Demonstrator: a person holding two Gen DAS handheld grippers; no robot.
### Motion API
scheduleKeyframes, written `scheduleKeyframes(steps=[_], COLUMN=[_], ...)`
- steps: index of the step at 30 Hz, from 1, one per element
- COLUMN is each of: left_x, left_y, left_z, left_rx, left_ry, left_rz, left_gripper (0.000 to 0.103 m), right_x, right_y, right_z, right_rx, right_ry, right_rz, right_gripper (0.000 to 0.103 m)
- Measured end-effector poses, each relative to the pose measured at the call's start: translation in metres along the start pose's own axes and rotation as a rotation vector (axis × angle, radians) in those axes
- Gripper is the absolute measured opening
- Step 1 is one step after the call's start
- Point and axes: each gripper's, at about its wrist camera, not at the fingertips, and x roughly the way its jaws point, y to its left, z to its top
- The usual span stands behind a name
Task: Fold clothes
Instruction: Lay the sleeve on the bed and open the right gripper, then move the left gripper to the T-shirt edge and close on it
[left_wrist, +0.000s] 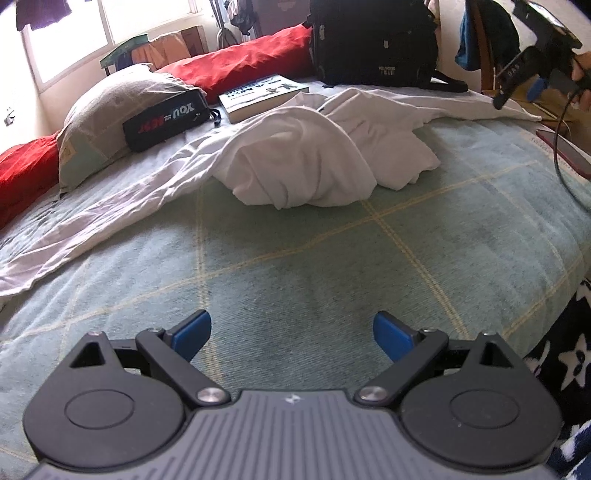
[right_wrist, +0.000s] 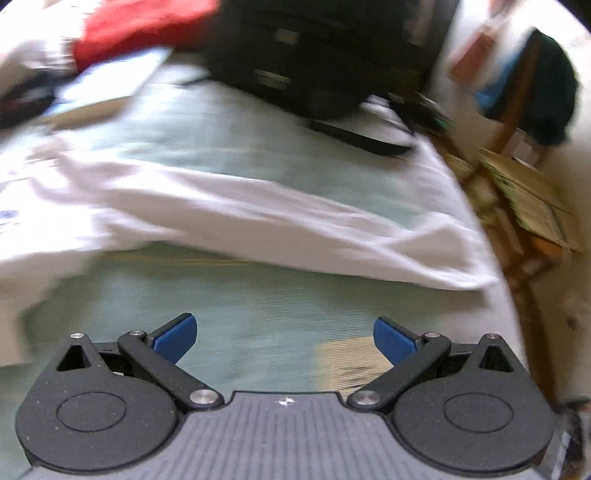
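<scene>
Left gripper (left_wrist: 291, 336): blue pads spread wide, nothing between them, hovering over bare green checked bedspread (left_wrist: 332, 266).
Right gripper (right_wrist: 284, 339): blue pads likewise wide apart and empty, over the same bedspread near the bed's right edge; view heavily motion-blurred.
Right gripper also visible from the left wrist camera, far upper right, held in a hand (left_wrist: 580, 77) above the bed edge.
Just beyond the left gripper, mid-bed: crumpled white garment (left_wrist: 314, 162), bunched in a heap, unfolded; one long part trailing left and toward the near edge, another stretching right toward the bed's right edge.
In the right wrist view, a flat white stretch of the garment crossing the frame ahead of the pads, not touching them.
Right of the heap, at the bed edge: red phone (left_wrist: 565, 151) with a dark cable across it.
Behind the heap: book (left_wrist: 262, 96) lying flat, touching the cloth.
Left of the book: black pouch (left_wrist: 166, 122) with red and white lettering, leaning on a grey pillow (left_wrist: 103, 110).
Farther back: red bolster (left_wrist: 243, 62), black bag (left_wrist: 373, 40) upright at the head of the bed.
</scene>
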Motion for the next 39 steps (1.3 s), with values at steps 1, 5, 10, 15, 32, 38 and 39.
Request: scheduleKeyframes(steps=[1,5,10,15,32,38,39], left_x=[-0.001,-0.008,-0.007,-0.003,0.006,0.02,0.029], left_y=[0.001,0.006,0.011,0.017,0.0,-0.023,-0.026], left_z=[0.0,-0.005,-0.015,-0.023,0.06,0.116,0.122], left_rx=[-0.002,-0.013,-0.031,-0.05,-0.002,0.014,0.005], left_ry=[-0.001,-0.007,0.003,0.001,-0.104,-0.201,-0.197], left_rz=[0.001,-0.001,-0.032,-0.074,-0.233,-0.402,-0.428], left_gripper=[0.095,0.095,0.095,0.095,0.095,0.095,0.095], right_x=[-0.005,-0.021,-0.032,-0.032,-0.02,-0.02,-0.02], right_y=[0.014,0.068,0.126,0.159,0.176,0.171,0.17], right_z=[-0.003,-0.022,-0.052,-0.093,-0.163,-0.172,-0.174], right_rx=[-0.018,-0.069,-0.093,-0.088,-0.068,-0.083,-0.085], right_ry=[-0.014,-0.047,-0.072,-0.109,-0.294,-0.331,-0.333], right_rz=[0.038,0.17,0.302,0.322,0.269,0.289,0.292], right_gripper=[0.103,0.103,0.103,0.103,0.103,0.103,0.103])
